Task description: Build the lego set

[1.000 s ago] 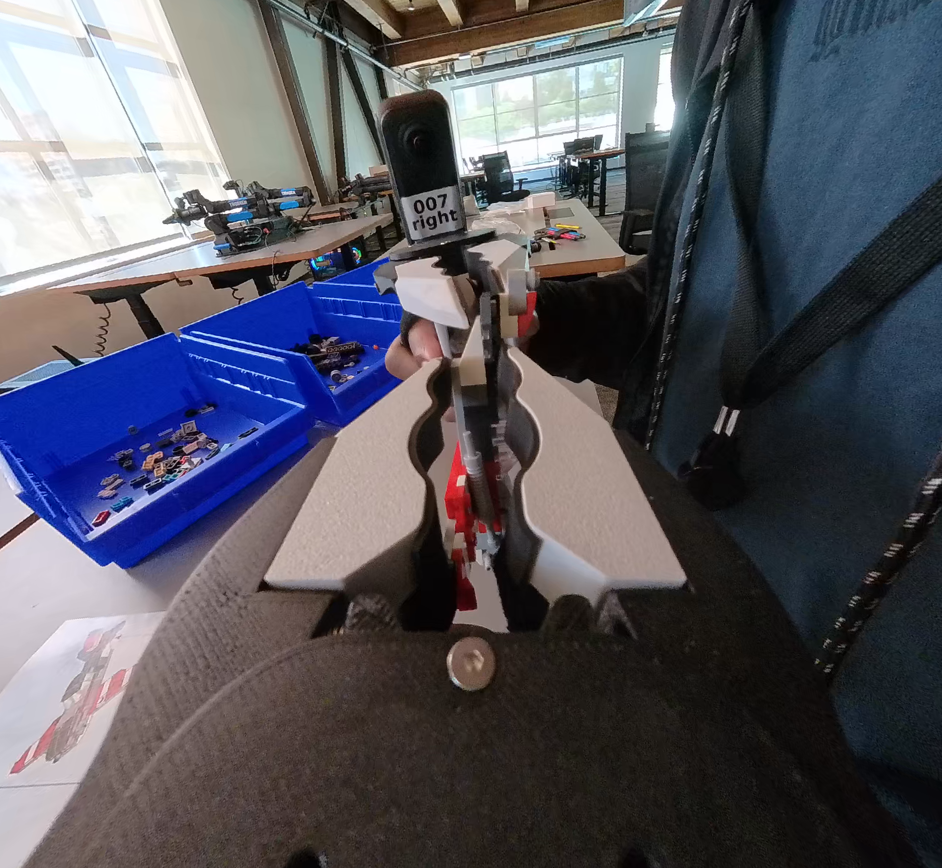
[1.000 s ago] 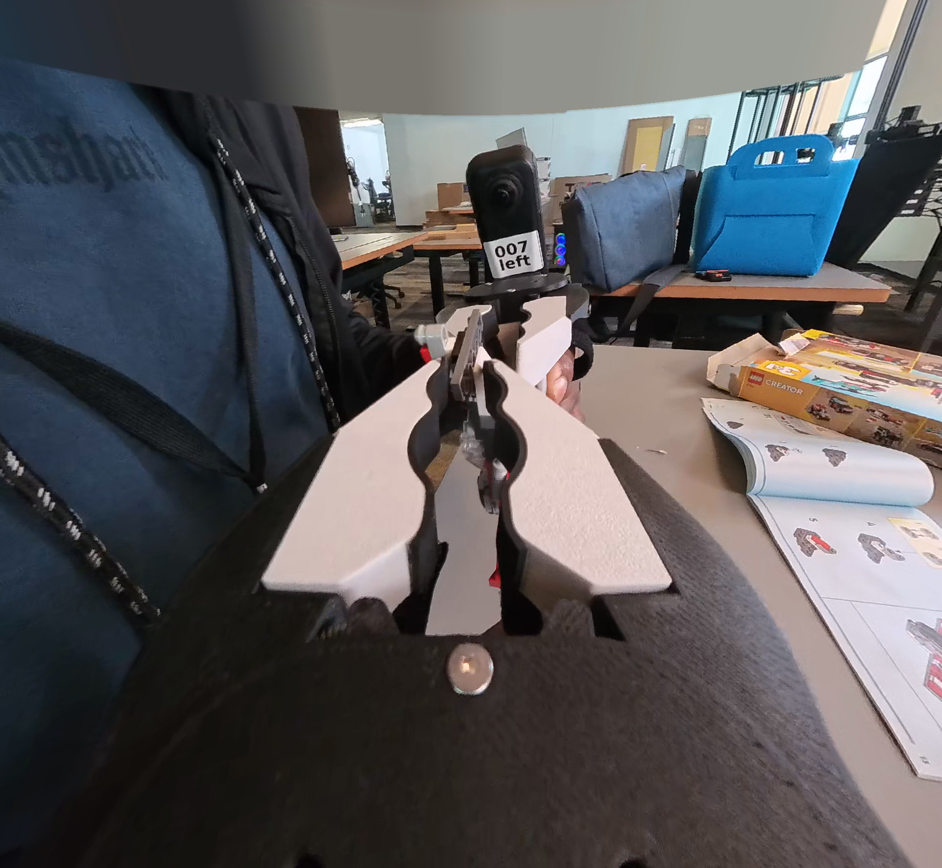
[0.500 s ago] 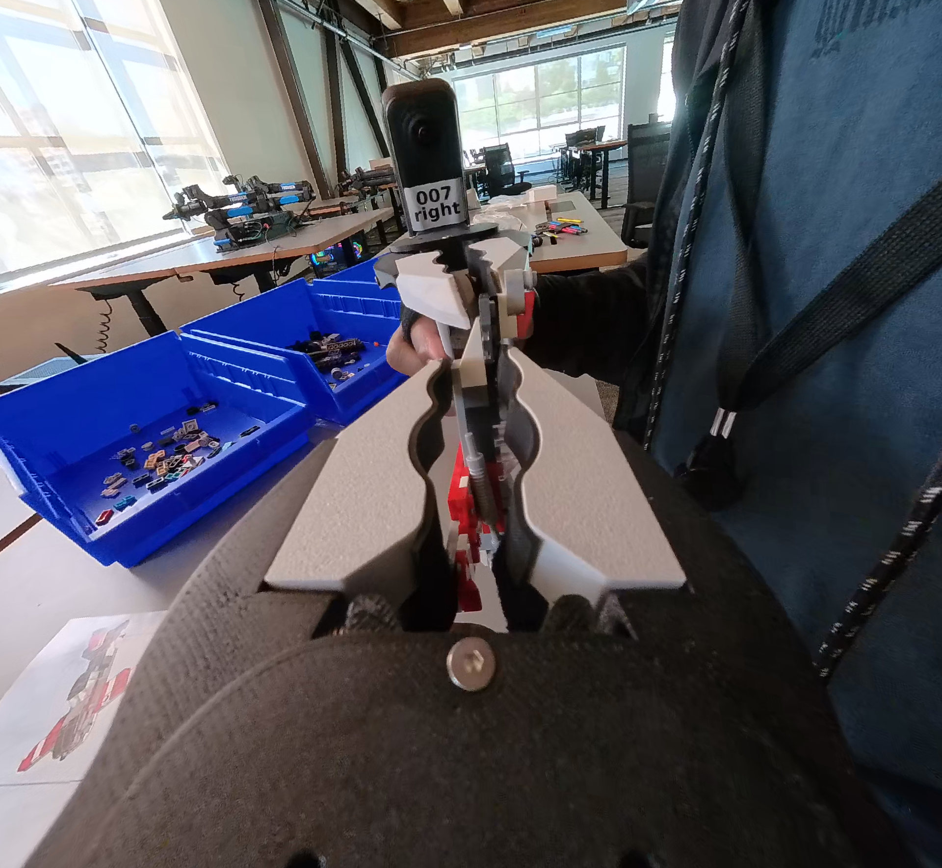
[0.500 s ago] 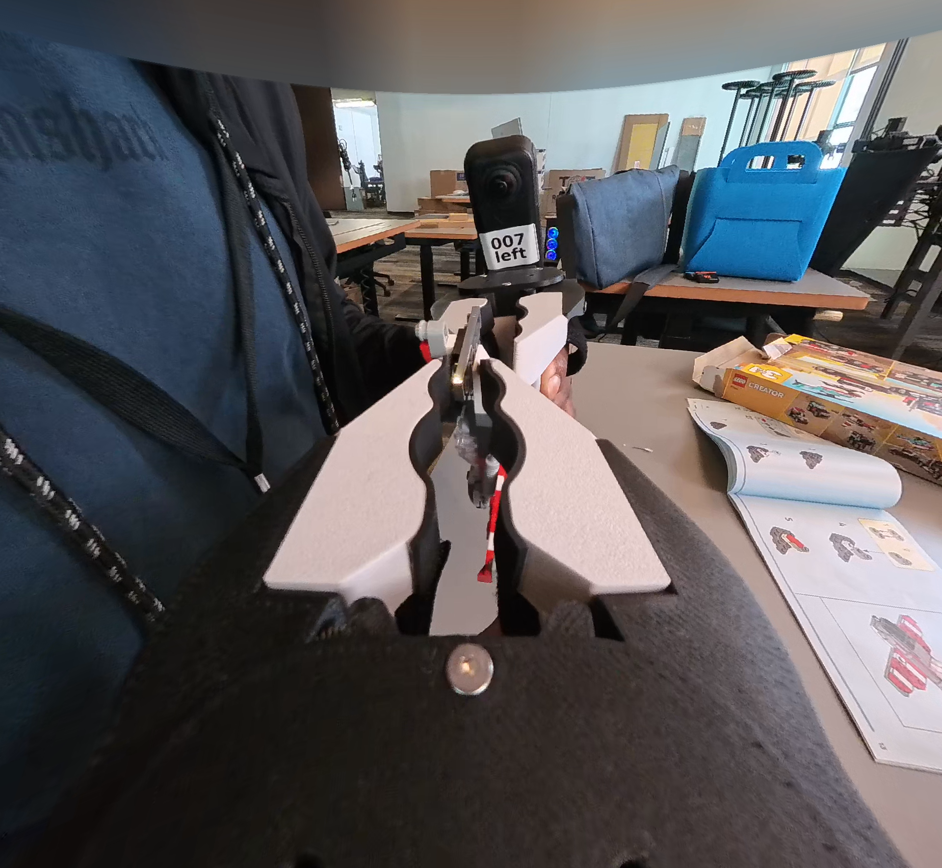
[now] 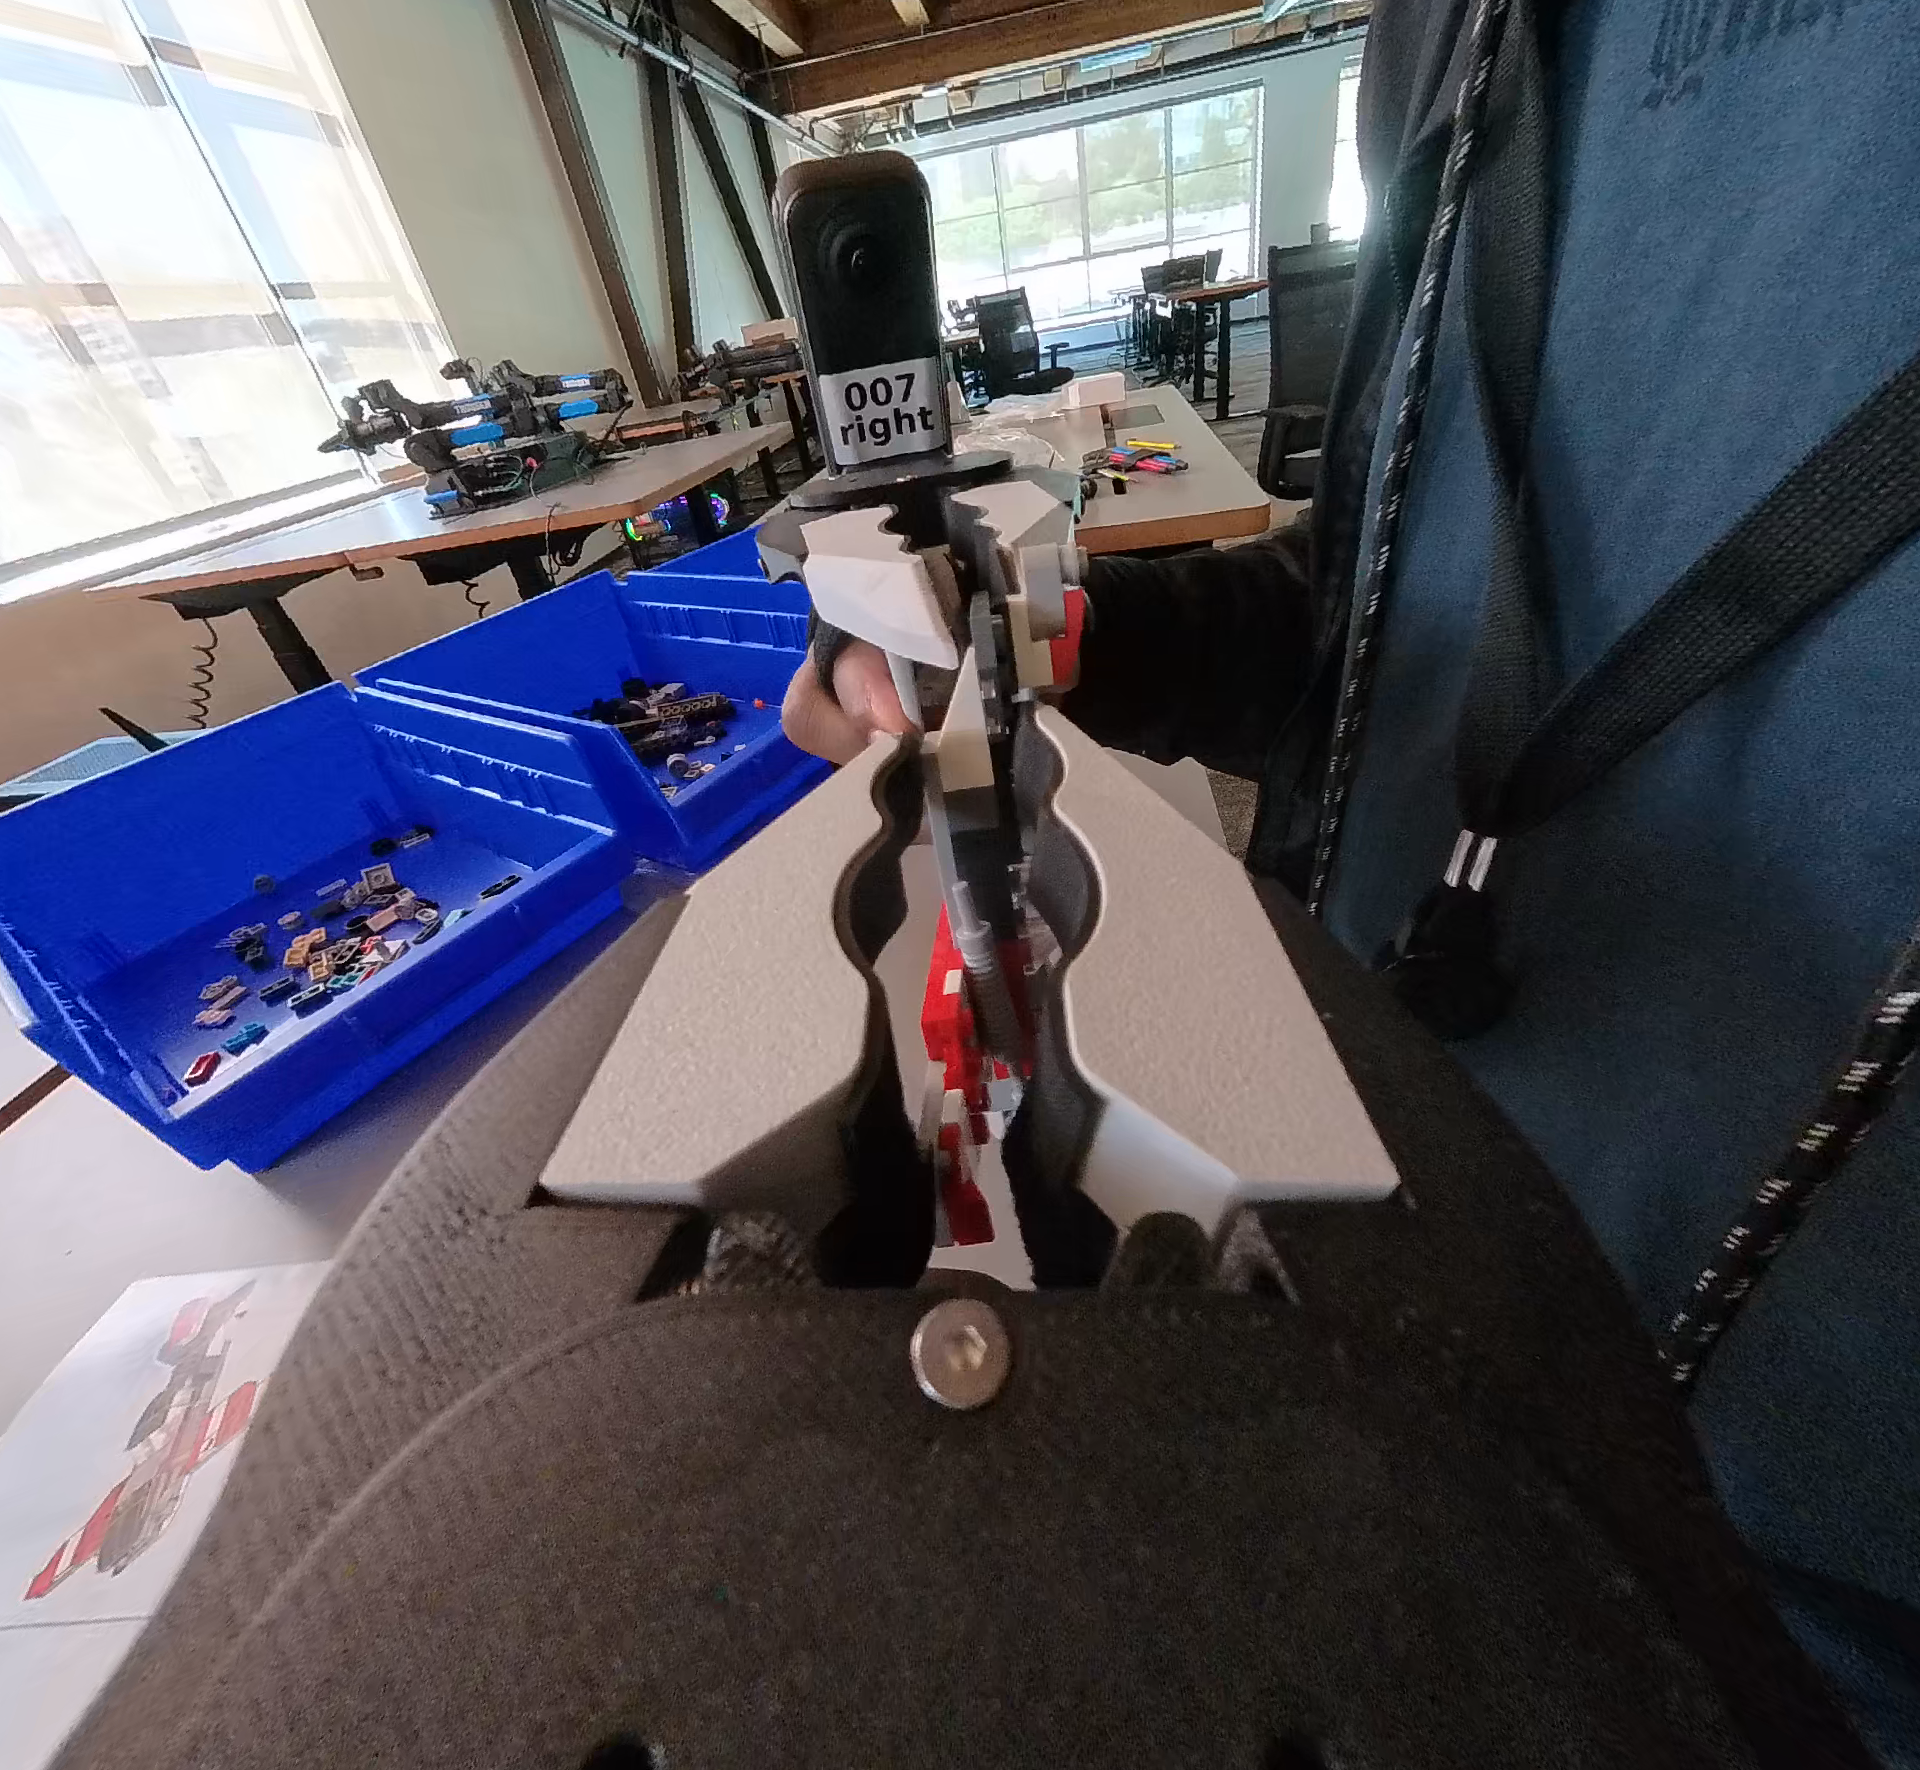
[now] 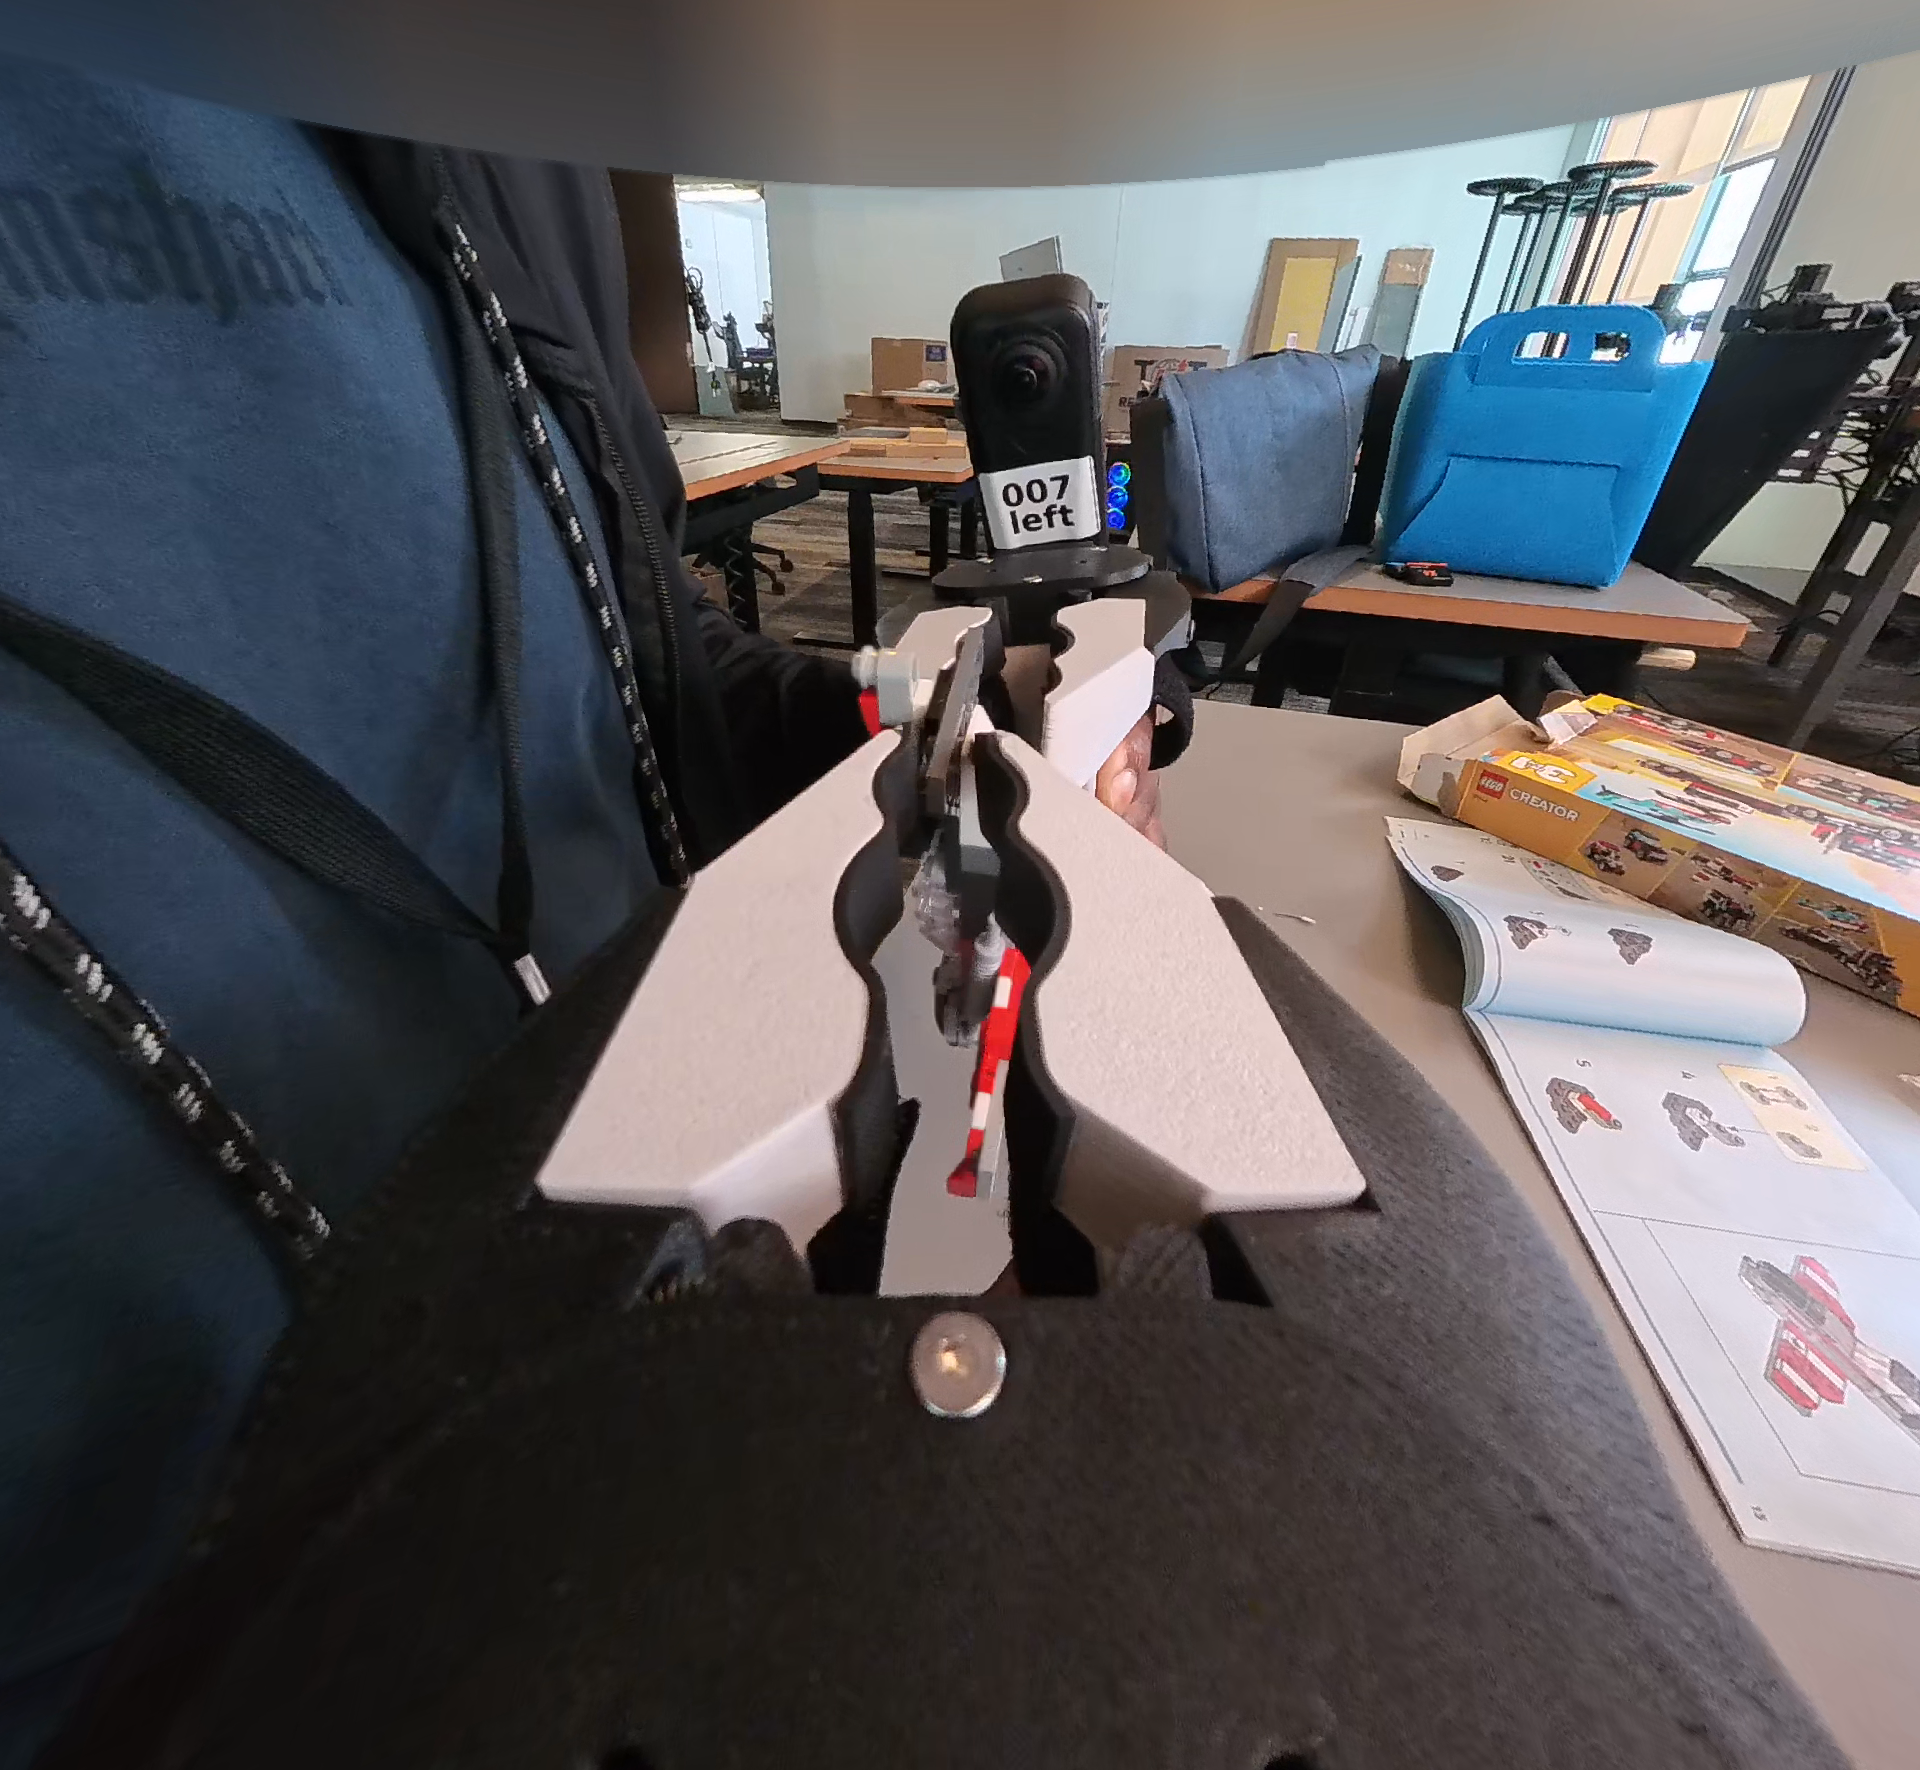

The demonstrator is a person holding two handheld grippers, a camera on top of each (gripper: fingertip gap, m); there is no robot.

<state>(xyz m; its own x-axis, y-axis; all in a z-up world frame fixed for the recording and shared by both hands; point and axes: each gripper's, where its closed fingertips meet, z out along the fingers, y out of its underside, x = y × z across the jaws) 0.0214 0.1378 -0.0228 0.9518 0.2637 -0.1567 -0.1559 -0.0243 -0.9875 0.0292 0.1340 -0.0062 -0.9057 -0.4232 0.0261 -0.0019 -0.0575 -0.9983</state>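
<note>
Both tongs face each other in front of a person's blue top (image 5: 1714, 577), the left tongs (image 5: 971, 764) and right tongs (image 6: 961, 764) each clenched on the lego model (image 5: 982, 982), which their fingers largely hide. 2 blue bins (image 5: 436, 785) of small pieces sit left on the desk (image 6: 1288, 806); an open booklet (image 6: 1662, 1097) and box (image 6: 1683, 816) lie right.

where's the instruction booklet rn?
The instruction booklet lies open on the grey table, right side of the right wrist view, just in front of the yellow set box and to the right of the right gripper.
</note>
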